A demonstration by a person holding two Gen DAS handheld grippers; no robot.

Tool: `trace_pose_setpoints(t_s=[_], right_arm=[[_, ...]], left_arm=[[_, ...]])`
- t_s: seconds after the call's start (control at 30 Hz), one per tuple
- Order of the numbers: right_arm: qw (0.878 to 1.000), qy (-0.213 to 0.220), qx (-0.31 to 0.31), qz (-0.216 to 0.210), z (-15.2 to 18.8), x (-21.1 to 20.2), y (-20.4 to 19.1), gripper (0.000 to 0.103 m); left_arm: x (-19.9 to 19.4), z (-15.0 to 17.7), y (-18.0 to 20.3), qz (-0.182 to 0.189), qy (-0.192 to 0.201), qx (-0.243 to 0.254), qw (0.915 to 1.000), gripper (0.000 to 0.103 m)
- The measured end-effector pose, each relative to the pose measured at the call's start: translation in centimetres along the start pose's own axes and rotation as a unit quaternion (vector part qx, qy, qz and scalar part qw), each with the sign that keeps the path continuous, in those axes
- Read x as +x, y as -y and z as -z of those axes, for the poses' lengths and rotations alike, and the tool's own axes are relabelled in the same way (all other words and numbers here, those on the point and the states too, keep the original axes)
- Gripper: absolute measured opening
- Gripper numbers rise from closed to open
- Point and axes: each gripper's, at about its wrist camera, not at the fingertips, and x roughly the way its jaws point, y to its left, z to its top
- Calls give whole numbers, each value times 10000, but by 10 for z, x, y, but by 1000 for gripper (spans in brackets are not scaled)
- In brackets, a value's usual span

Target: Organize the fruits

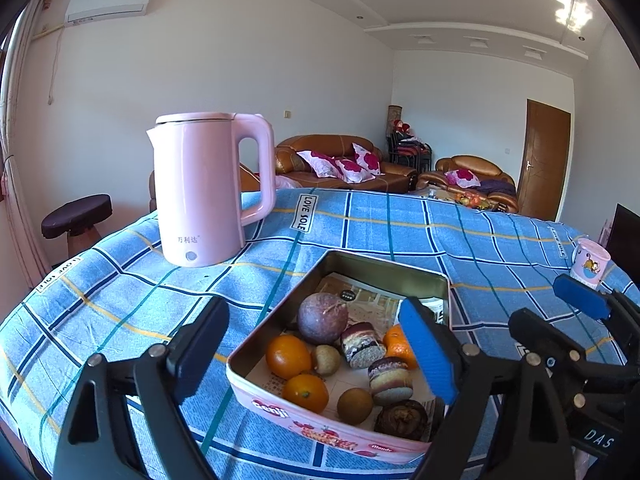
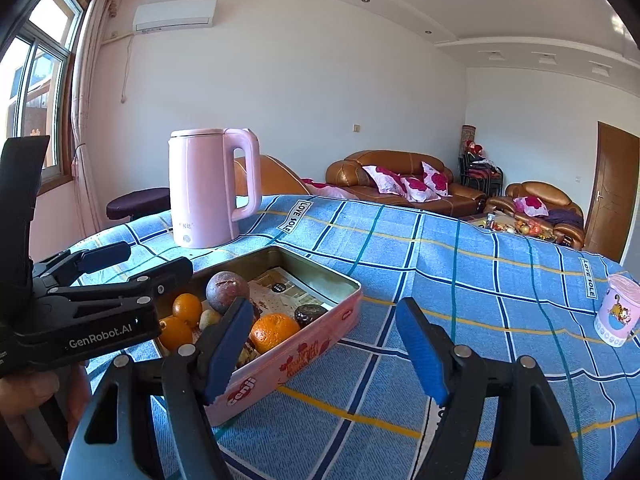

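A pink tin box [image 1: 320, 428] sits on the blue checked tablecloth and holds a purple passion fruit [image 1: 322, 318], three oranges [image 1: 288, 356], two brown kiwis [image 1: 354, 406], small layered cakes [image 1: 390, 380] and a dark muffin [image 1: 402, 420]. My left gripper [image 1: 316, 356] is open and empty, its fingers on either side of the tin's near end, above it. The tin also shows in the right wrist view [image 2: 296, 356]. My right gripper [image 2: 326, 352] is open and empty over the tin's right corner. The left gripper [image 2: 104, 280] also shows there, at the left.
A pink electric kettle [image 1: 204, 188] stands on the table behind the tin to the left. A pink printed cup [image 2: 616, 310] stands near the table's right edge. A dark stool [image 1: 76, 216] and brown sofas [image 1: 344, 160] lie beyond the table.
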Motion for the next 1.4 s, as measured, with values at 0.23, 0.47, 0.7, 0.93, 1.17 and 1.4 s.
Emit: trace_pose_setpoints(t_s=[0.23,0.47,0.7,0.93,1.17,1.4], right_arm=[[10000,22,10,14,1,-3,1,76],[10000,38,27,3,1,-6,1,76],[10000,70,32,2,-1,-8,1,76],[10000,53,49,4,1,-8,1,76],[10000,48,70,16,2,-8,3,76],[9999,72,104,68,2,-10,8,76]], left_arm=[[-4,0,3,-14,48,63,10000,94],[-4,1,3,-22,36,38,10000,94],[-6,0,3,-12,55,67,10000,94],[-6,1,3,-17,40,75,10000,94],[-5,1,5,-26,29,115,9999,94],[-10,-1,9,-32,165,197,9997,103]])
